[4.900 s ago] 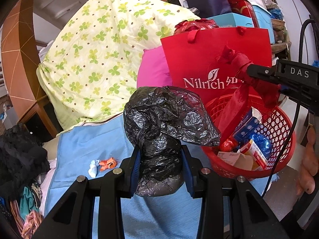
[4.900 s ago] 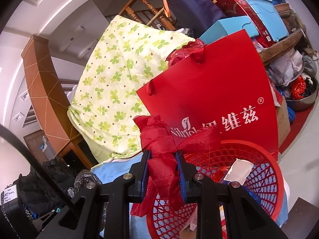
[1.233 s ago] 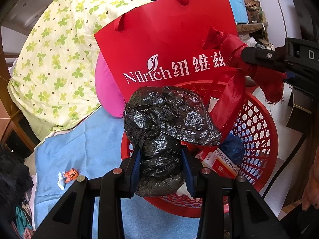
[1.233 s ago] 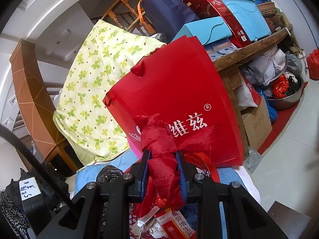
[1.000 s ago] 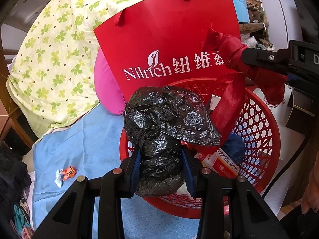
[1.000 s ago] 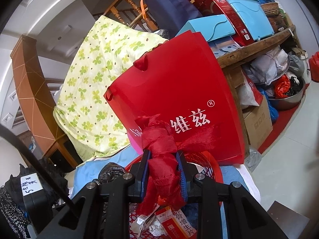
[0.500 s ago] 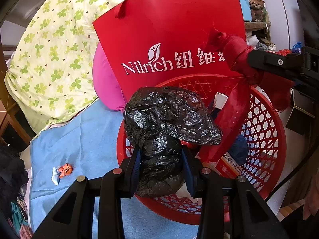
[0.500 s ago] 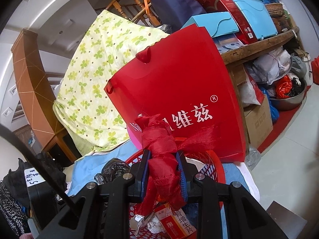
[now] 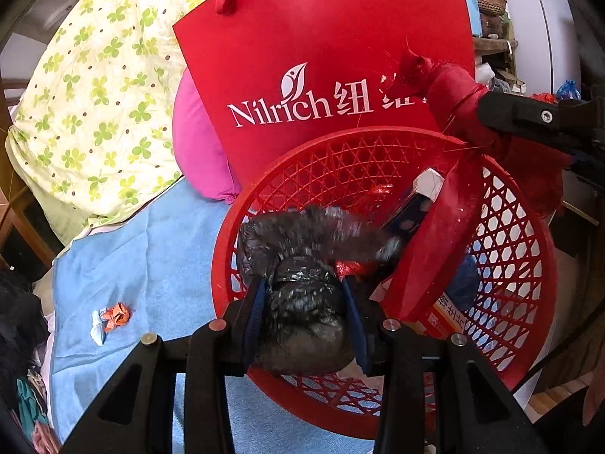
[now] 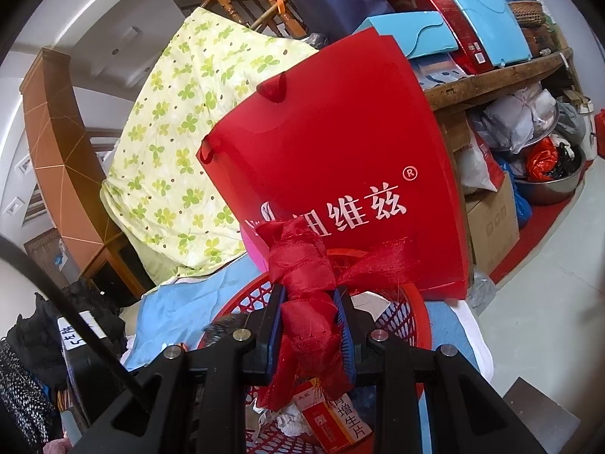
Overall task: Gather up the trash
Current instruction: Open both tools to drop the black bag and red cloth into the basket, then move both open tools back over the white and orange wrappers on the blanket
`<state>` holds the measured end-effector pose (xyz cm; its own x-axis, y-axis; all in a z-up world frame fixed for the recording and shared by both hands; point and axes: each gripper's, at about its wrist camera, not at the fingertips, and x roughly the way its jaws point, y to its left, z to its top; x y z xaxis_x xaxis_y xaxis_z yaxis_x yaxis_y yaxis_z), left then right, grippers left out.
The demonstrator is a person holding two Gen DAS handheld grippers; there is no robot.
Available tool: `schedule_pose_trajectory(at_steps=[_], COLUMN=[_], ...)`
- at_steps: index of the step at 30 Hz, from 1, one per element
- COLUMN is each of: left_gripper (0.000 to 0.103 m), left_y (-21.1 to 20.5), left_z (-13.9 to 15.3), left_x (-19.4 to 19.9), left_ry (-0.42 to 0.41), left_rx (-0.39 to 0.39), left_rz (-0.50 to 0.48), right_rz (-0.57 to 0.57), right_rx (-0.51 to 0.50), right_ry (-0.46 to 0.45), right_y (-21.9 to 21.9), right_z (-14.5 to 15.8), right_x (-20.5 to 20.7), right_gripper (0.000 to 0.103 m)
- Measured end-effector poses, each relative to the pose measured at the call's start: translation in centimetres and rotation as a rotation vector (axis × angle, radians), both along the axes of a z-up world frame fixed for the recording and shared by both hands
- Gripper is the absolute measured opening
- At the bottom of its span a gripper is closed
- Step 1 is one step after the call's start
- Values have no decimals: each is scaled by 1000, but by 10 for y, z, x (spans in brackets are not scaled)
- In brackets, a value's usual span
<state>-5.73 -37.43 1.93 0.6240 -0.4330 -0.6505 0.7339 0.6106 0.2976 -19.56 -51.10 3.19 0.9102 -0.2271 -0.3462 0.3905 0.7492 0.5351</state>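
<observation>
My left gripper (image 9: pixel 302 316) is shut on a crumpled black plastic bag (image 9: pixel 302 302), held over the near left part of a red lattice basket (image 9: pixel 525 261). The bag's loose top is blurred. My right gripper (image 10: pixel 308 327) is shut on a bunched red ribbon (image 10: pixel 302 265), above the basket (image 10: pixel 419 321); in the left wrist view that ribbon (image 9: pixel 450 90) hangs from the right into the basket. Boxes and wrappers lie inside the basket. A small orange and white wrapper (image 9: pixel 111 316) lies on the blue cloth (image 9: pixel 151 265) left of the basket.
A red paper bag (image 9: pixel 321 56) stands right behind the basket, with a pink cushion (image 9: pixel 196 143) and a clover-print quilt (image 9: pixel 94 87) to its left. Dark clothes (image 9: pixel 15 321) pile at the far left. Boxes and bags crowd shelves (image 10: pixel 491 75) at the right.
The left gripper with the black bag has moved forward and down over the basket, and the bag's top now looks blurred. The right gripper and ribbon hold nearly still.
</observation>
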Motion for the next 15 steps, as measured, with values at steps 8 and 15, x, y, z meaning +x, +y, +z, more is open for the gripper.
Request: schedule_pose_trajectory(at_steps=[8,15], left_gripper=[53,54], left_y=[4,12], left_z=[1,7], left_x=[1,-5], left_ry=[-4,-19], left_rx=[-13,-36], left_rz=[10,4], right_rz=[12,8], right_rx=[11,7], right_ry=[0,-10], right_y=[-1,0], right_z=[-1,0], right_x=[1,2], right_gripper=[29,30])
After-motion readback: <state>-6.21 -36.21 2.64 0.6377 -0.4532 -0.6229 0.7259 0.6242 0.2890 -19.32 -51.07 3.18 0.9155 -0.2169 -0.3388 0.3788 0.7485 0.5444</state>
